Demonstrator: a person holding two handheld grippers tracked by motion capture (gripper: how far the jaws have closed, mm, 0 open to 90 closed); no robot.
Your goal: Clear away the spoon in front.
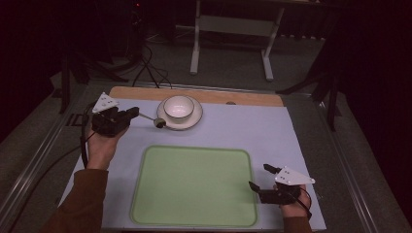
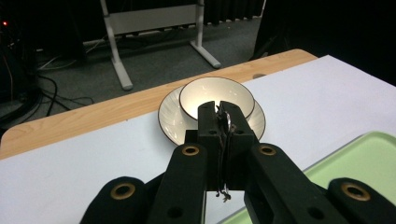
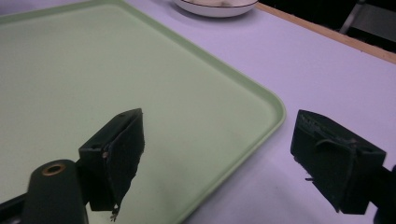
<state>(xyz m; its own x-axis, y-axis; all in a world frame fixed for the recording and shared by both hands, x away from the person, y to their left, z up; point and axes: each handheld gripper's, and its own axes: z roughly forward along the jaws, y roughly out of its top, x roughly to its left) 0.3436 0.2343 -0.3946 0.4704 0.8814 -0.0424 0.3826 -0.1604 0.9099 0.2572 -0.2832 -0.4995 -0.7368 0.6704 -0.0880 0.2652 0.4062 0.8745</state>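
A white bowl [image 1: 178, 107] stands on a white saucer [image 1: 192, 119] at the back of the mat; the left gripper view looks over both, the bowl [image 2: 205, 95] on its saucer [image 2: 170, 119]. My left gripper [image 1: 134, 113] is shut on the thin handle of a small spoon [image 1: 150, 119], whose dark round end lies at the saucer's left rim. Between the closed jaws of that gripper [image 2: 219, 109], the spoon [image 2: 227, 122] shows as a metal sliver. My right gripper [image 1: 260, 176] stands open and empty at the right edge of the green tray [image 1: 194, 187]. Its own view looks between the wide jaws of the gripper [image 3: 215, 140] onto the tray's corner [image 3: 261, 100].
A pale lilac mat [image 1: 252, 131] covers the table, with a wooden strip [image 1: 243, 98] along the far edge. Beyond it a white metal stand [image 1: 231, 29] and cables [image 1: 150, 68] are on the floor. A metal rail [image 1: 347, 170] runs down the right side.
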